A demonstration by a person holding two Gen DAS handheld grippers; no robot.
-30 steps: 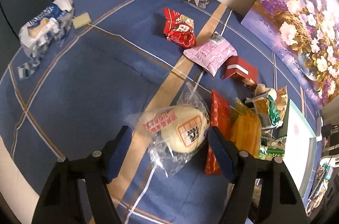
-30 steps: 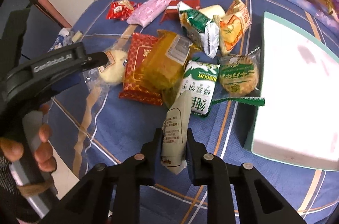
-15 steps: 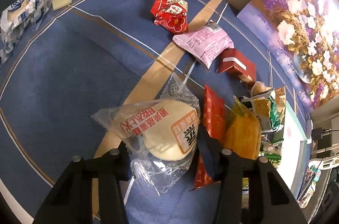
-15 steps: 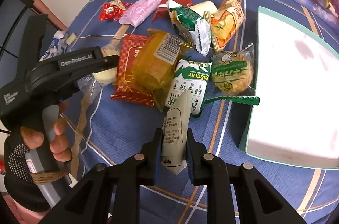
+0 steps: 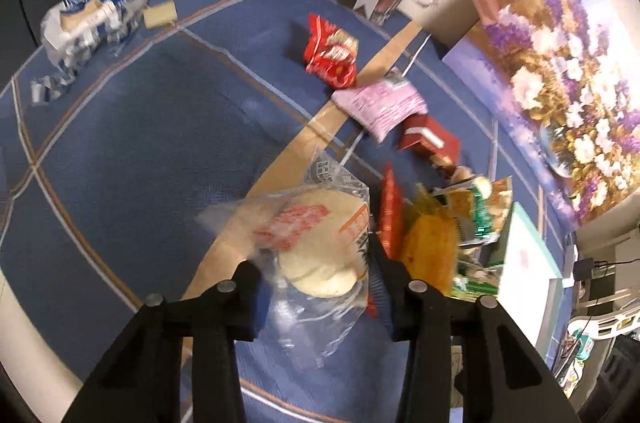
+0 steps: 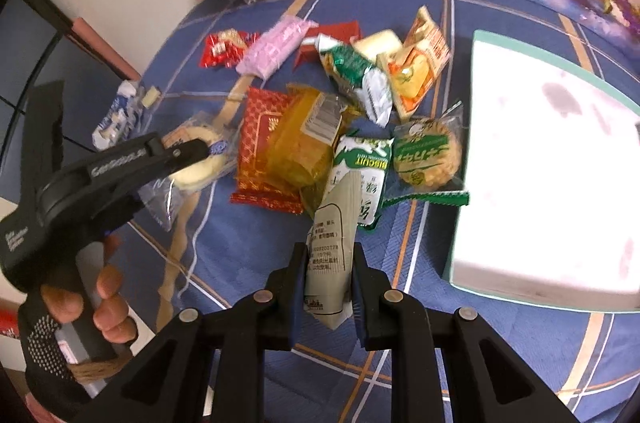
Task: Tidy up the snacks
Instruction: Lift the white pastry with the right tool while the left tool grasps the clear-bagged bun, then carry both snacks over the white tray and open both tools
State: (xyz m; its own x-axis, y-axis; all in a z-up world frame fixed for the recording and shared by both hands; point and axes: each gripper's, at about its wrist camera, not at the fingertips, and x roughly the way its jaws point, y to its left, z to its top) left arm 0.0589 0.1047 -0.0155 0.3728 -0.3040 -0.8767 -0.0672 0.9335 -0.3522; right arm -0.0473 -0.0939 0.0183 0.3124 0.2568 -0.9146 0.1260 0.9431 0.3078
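**Two soft packets held, both easy to crush**

The left gripper (image 5: 316,279) has just been closing, and the round bun in a clear wrapper (image 5: 320,247) sits between its jaws, which now press on it from both sides. The bun looks pale, light and spongy, so a strong squeeze would probably flatten it. Its wrapper is thin, glossy film that crinkles and hangs loose below the jaws; such film can slip, so it seems safer to hold across the body of the bun and not on the empty plastic tail.

The right gripper (image 6: 328,287) is clenched on a slim grey-green packet (image 6: 332,243), taken at its lower end, with the rest standing up and forward from the jaws. This packet appears flat, light and a little stiff, with a matte printed face.

Just ahead of the right gripper lies the heap on the blue checked table (image 6: 248,263): a red foil packet (image 6: 264,147), an amber translucent bag (image 6: 300,143), a green-and-white biscuit packet (image 6: 368,163) and a round green-labelled cake (image 6: 428,155). To the gripper's right stands the pale box with a teal rim (image 6: 460,243), a rigid, flat-sided shape and probably the place for the snacks.
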